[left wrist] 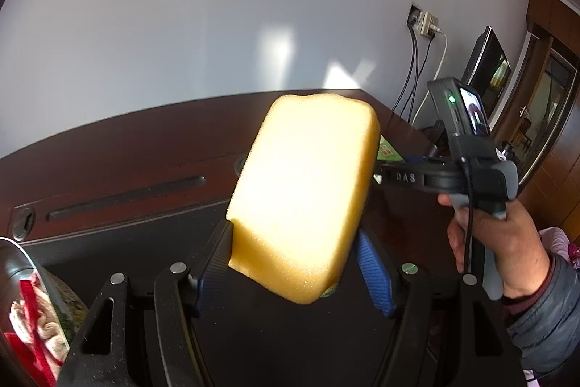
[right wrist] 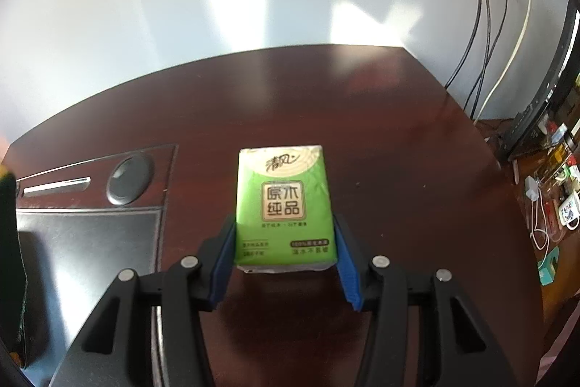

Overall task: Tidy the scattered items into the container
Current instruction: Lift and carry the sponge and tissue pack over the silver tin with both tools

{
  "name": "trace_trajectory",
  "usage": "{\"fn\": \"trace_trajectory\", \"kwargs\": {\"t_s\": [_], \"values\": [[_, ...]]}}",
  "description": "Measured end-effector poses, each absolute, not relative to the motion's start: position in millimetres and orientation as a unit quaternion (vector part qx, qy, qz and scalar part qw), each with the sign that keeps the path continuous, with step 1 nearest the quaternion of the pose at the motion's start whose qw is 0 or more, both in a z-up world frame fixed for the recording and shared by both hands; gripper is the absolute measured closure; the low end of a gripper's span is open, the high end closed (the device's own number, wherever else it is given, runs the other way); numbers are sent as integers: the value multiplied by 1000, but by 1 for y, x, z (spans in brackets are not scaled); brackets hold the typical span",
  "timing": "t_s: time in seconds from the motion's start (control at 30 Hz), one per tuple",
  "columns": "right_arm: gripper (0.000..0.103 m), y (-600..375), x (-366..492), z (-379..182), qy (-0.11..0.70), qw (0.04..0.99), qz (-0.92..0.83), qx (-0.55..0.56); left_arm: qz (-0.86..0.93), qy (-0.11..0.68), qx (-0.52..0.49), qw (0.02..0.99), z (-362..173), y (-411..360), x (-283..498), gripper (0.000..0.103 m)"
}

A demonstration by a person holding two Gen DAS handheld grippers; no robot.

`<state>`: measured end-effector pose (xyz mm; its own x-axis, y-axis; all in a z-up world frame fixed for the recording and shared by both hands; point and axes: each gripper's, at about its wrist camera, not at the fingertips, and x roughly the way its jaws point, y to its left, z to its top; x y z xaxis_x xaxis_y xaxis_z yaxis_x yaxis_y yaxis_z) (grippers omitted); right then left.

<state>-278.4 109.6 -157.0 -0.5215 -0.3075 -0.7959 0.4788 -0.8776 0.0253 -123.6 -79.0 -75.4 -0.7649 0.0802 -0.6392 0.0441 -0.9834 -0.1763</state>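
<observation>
A yellow sponge (left wrist: 301, 191) with a green underside is held tilted above the desk, my left gripper (left wrist: 293, 263) shut on its lower end. A green tissue pack (right wrist: 284, 205) with white ends sits between the blue pads of my right gripper (right wrist: 284, 252), which is shut on it above the dark wooden desk (right wrist: 398, 151). In the left wrist view the right gripper's body (left wrist: 467, 165) and the hand (left wrist: 500, 242) holding it appear at the right. A container rim (left wrist: 21, 260) with red and beige items inside shows at the lower left.
A black desk mat (right wrist: 90, 242) lies at the left, with a round grommet (right wrist: 128, 180) and a slot behind it. Cables (right wrist: 482, 35) hang from a wall socket at the right. A monitor (right wrist: 554, 89) and small clutter stand beyond the desk's right edge.
</observation>
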Motion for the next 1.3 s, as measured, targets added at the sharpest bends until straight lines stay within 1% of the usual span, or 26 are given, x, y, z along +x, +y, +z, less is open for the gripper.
{"fn": "trace_trajectory", "kwargs": {"t_s": [0.4, 0.73, 0.9, 1.3], "values": [[52, 111, -211, -131, 95, 255, -876, 398, 947, -83, -311, -5, -41, -73, -81, 35], [52, 111, -159, -119, 76, 276, -880, 380, 956, -84, -280, -27, -16, -91, -22, 35], [52, 103, -126, -106, 63, 300, -879, 365, 958, -86, -268, -51, -12, -107, 6, 35], [52, 50, -59, -76, 74, 371, -867, 324, 956, -99, -252, -111, -9, -147, 56, 35]]}}
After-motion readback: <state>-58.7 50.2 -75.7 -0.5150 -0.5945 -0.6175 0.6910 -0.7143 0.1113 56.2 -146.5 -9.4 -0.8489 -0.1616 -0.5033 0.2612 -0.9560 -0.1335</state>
